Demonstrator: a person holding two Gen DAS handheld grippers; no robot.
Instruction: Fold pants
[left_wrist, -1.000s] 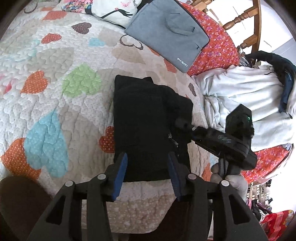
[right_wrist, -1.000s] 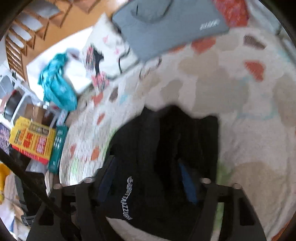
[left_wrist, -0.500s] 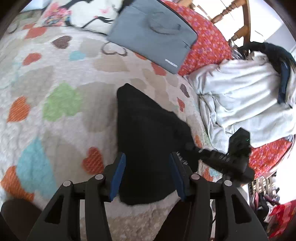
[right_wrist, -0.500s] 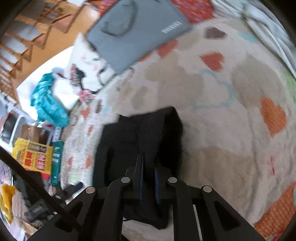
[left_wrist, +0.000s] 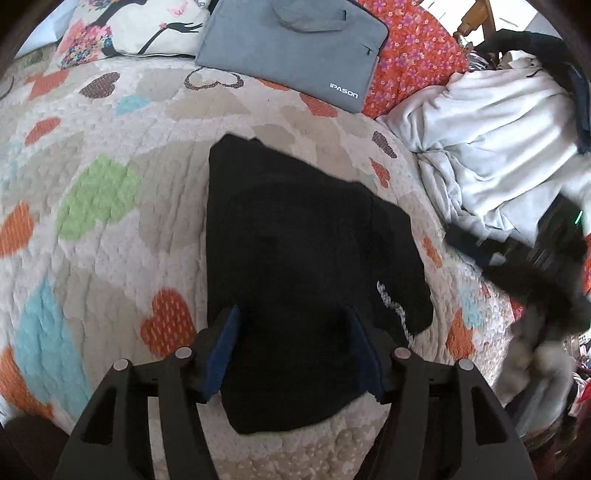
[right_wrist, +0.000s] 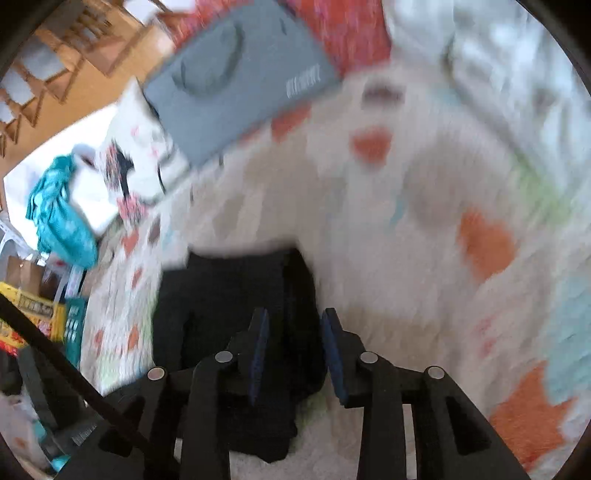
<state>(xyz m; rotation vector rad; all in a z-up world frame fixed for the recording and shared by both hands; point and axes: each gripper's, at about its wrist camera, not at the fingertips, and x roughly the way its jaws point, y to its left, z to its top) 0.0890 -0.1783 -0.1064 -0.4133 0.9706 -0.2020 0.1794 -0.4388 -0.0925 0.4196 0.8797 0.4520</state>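
Quilt (left_wrist: 110, 229): heart-patterned bedcover filling both views.
White bedding (left_wrist: 491, 147): crumpled heap at three o'clock in the left wrist view.
Laptop sleeve (left_wrist: 291, 48): grey, lying at twelve o'clock on the quilt.
Pants (left_wrist: 295, 266): black, folded into a compact stack at the centre of the quilt.
Left gripper (left_wrist: 295, 350): at six o'clock over the pants' near edge, fingers spread wide, gripping nothing.
Right gripper (right_wrist: 293, 350): fingers partly apart, holding nothing, above the pants' (right_wrist: 229, 314) edge; view blurred.

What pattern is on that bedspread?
Colourful hearts on the cream quilt, clearest in the left wrist view.
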